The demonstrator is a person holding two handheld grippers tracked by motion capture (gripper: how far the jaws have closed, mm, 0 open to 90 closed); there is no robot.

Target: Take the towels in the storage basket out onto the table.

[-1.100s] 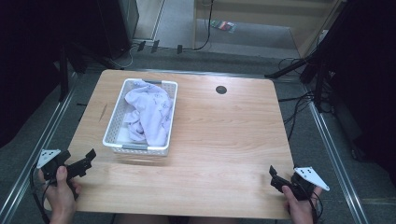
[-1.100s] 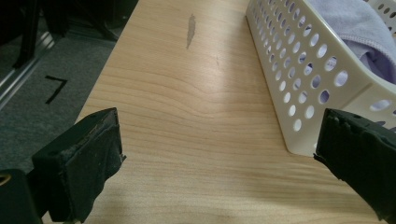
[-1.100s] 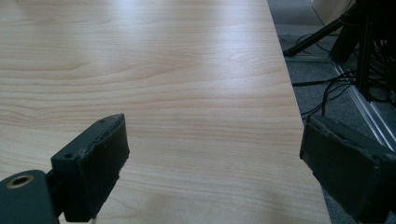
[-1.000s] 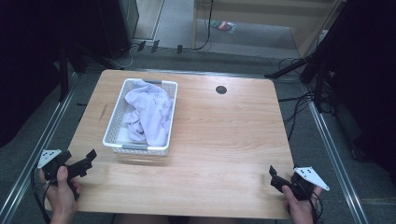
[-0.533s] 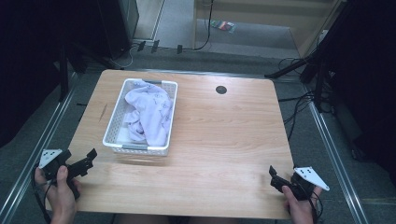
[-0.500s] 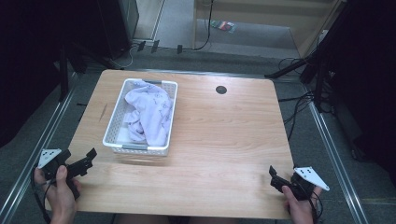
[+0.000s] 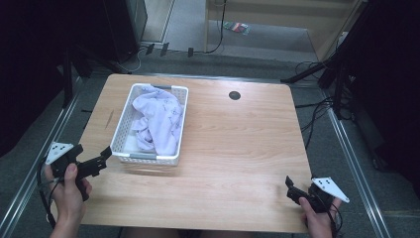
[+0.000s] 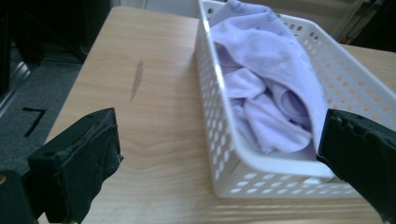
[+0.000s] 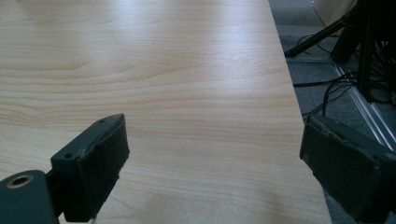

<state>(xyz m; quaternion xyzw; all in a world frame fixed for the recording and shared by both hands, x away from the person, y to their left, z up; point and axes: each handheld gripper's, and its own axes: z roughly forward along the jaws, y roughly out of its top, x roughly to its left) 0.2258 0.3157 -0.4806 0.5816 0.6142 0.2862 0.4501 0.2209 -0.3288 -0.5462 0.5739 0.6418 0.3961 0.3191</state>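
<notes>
Left tongs (image 7: 101, 159) gape beside the basket (image 7: 122, 140) of cloth (image 7: 157, 119) at the counter's left; right tongs (image 7: 292, 187) gape, idle. Best reach over the rim, pinching one fold.

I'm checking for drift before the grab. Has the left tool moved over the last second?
No. The left tool sits at the same spot beside the near left corner of the white basket, jaws open, as in the earlier high views.

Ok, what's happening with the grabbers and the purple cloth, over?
Left hand-held gripper open by basket. Right hand-held gripper open, holding nothing. Purple cloth bunched in basket. Nothing in the way.
</notes>
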